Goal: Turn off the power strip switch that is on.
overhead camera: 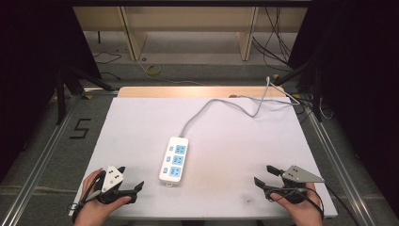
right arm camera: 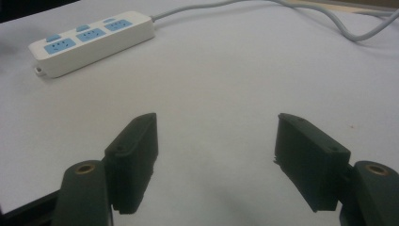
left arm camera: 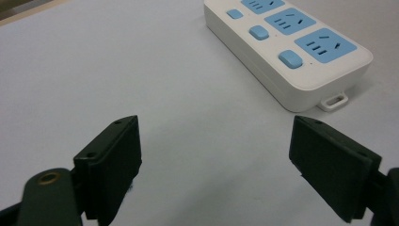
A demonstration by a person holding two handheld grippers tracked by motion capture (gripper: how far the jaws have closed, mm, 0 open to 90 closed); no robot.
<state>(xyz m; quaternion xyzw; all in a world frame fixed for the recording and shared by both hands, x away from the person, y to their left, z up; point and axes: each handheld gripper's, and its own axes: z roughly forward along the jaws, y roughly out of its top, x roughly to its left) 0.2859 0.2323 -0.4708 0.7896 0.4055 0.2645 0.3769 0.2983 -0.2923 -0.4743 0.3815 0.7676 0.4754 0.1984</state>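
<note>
On the white table [overhead camera: 226, 141], near its middle: a white power strip [overhead camera: 173, 159] with three blue sockets and small blue switches beside them, lying flat, long axis running roughly away from the near edge. Grey cord [overhead camera: 221, 104] leaving its far end, curving toward the far right corner and off the table.

At the near left corner: left gripper [overhead camera: 131, 182], held in a hand [overhead camera: 94, 202], jaws spread wide apart, nothing between them, pointing toward the strip's near end. In the left gripper view, strip [left arm camera: 287, 47] just beyond and to the right of the jaws, apart from them.

At the near right: right gripper [overhead camera: 265, 176], in the other hand [overhead camera: 301, 207], jaws likewise wide apart and empty, above bare table. In the right gripper view, strip [right arm camera: 91, 40] well apart at upper left, cord [right arm camera: 301, 14] trailing off to the right.
</note>
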